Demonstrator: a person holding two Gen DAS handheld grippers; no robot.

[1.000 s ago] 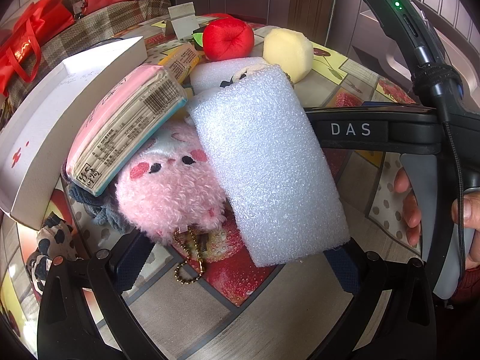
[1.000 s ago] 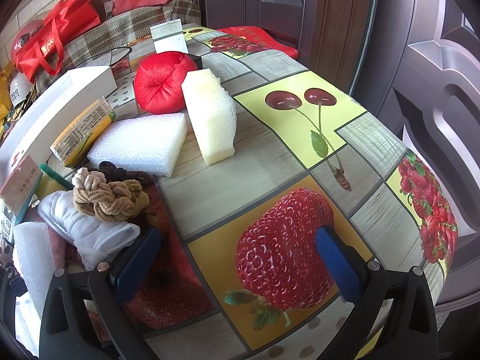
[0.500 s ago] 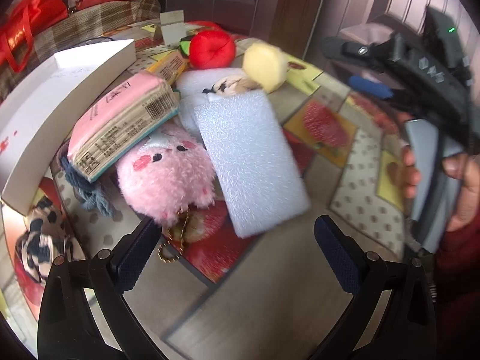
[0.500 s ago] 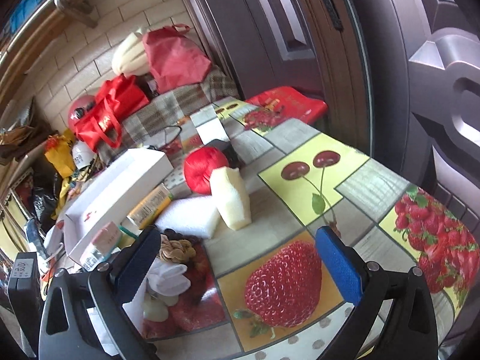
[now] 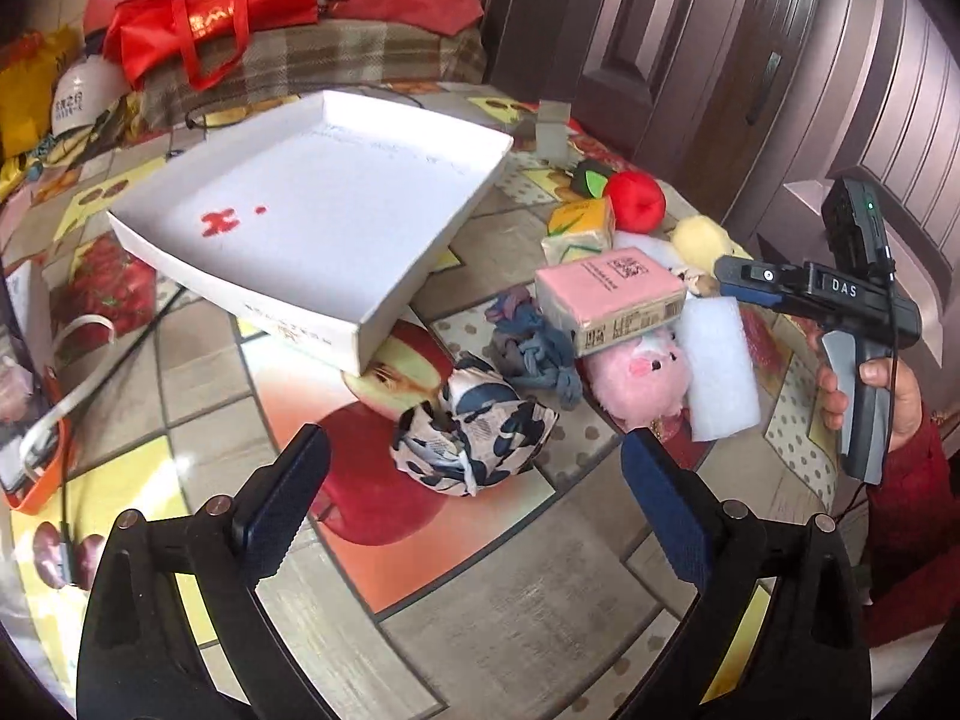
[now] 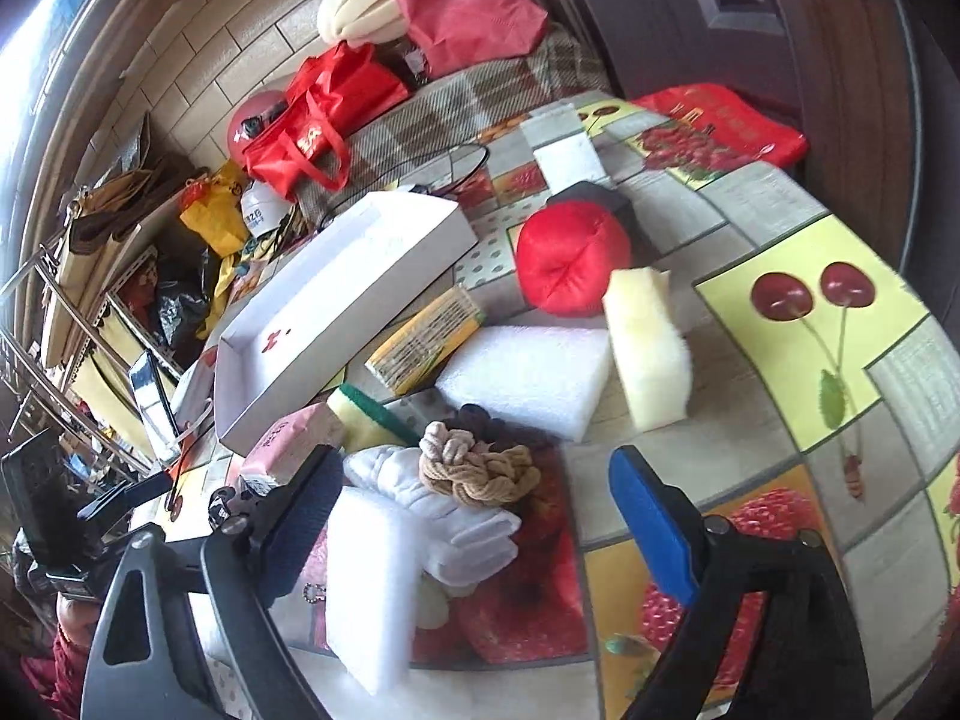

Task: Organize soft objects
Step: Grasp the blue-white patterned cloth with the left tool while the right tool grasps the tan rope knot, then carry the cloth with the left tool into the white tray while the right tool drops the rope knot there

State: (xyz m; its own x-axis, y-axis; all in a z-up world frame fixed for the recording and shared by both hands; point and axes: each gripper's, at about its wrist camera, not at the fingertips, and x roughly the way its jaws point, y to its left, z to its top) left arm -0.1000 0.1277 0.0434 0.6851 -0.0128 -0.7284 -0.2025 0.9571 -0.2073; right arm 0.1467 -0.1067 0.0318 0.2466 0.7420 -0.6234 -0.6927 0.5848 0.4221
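Soft things are heaped beside a white shallow box (image 5: 384, 324): a patterned cloth bundle (image 5: 480, 414), blue knotted rope (image 5: 534, 348), pink plush (image 5: 636, 378), pink tissue pack (image 5: 606, 294) and white foam slab (image 5: 720, 372). My left gripper (image 5: 474, 456) hovers just short of the cloth bundle, jaws wide and closing, touching nothing. My right gripper (image 6: 474, 462) hangs above a tan rope knot (image 6: 474, 474) and a white glove (image 6: 462, 534); its jaws are closing, with neither pad touching anything. Behind lie a foam block (image 6: 528, 378), yellow sponge (image 6: 648, 348) and red cushion (image 6: 570, 258).
A fruit-print cloth covers the round table (image 6: 798, 324). A yellow pack (image 6: 426, 339) and a green-backed sponge (image 6: 366, 414) lie by the box. Red bags (image 5: 204, 18) and a plaid cover sit behind. A dark door (image 6: 720, 12) stands close on the right.
My left gripper has drawn back and leftward from the foam slab and plush, so the box interior and cloth bundle now show. The right gripper tipped up, then down again; its jaws have narrowed.
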